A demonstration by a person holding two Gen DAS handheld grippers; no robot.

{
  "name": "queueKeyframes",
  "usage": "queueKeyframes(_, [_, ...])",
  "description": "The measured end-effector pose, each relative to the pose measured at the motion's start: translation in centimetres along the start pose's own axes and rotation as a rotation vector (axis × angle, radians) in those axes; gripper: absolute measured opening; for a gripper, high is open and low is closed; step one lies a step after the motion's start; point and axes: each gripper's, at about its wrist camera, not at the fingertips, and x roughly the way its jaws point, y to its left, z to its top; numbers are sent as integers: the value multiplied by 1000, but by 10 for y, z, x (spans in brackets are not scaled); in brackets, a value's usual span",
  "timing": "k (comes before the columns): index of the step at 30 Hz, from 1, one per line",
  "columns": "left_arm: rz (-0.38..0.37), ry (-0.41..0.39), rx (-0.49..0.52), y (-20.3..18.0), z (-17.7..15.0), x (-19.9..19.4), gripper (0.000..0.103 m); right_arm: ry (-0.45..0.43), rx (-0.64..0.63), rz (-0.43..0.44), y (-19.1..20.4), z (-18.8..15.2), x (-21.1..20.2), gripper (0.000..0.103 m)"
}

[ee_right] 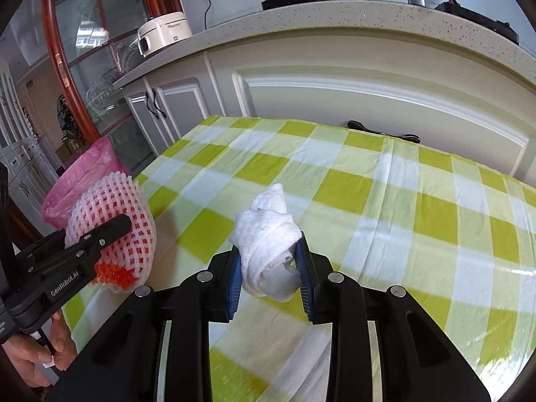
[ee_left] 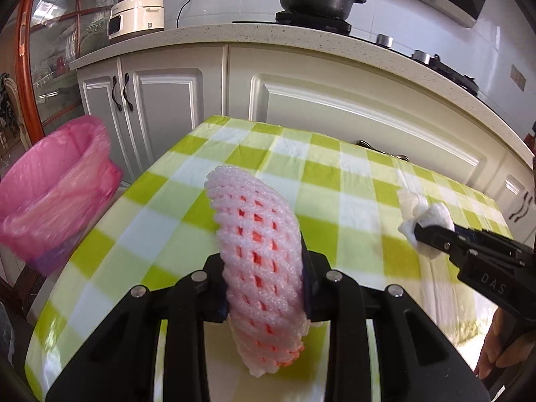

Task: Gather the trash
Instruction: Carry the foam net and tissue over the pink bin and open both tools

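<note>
Foam netting (ee_left: pixel 259 261) sits pinched flat between the left gripper (ee_left: pixel 264 284) fingers, carried above the checked tablecloth (ee_left: pixel 351 181), with the pink-lined bin (ee_left: pixel 53 194) out at ten o'clock. Right gripper (ee_right: pixel 269 264), over at three o'clock, is clamped on a crumpled white tissue (ee_right: pixel 268 244). Both pieces look feather-light, soft and squashy, so a mid-body pinch should hold; the netting may spring back once let go.
</note>
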Motion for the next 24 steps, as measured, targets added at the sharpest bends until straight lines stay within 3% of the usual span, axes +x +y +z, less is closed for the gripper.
queueKeyframes(12, [-37, -126, 43, 7, -25, -93, 30, -59, -87, 30, 72, -20, -55, 29])
queueKeyframes(24, [45, -182, -6, 74, -9, -133, 30, -99, -221, 111, 150, 13, -63, 29])
